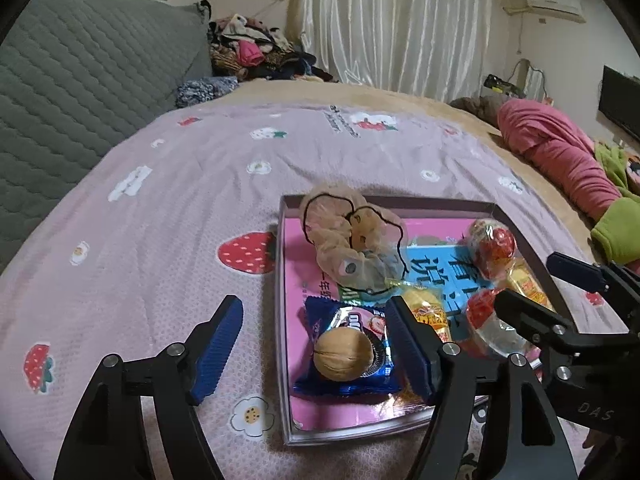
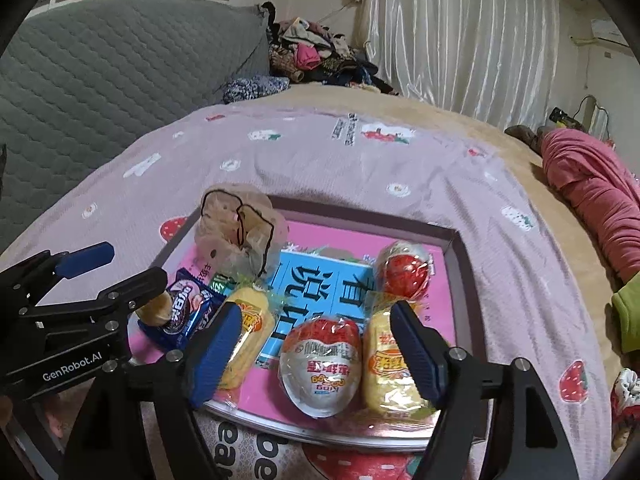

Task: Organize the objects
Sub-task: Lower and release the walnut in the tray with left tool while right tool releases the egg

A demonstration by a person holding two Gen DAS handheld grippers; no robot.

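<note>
Both grippers, left gripper [image 1: 316, 350] and right gripper [image 2: 316, 354], hang wide open and empty above the tray [image 2: 466, 276], where the walnut [image 1: 343, 358] perched on the biscuit packet [image 1: 348, 384] at six o'clock could roll if nudged.

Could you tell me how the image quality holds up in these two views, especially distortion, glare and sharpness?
Left wrist view: strong fisheye bending with dark corners; the tray and walnut are sharp, while the far curtain looks washed out. Right wrist view: same curvature; glare glints on the egg wrapper, and the left tool is slightly soft.
</note>
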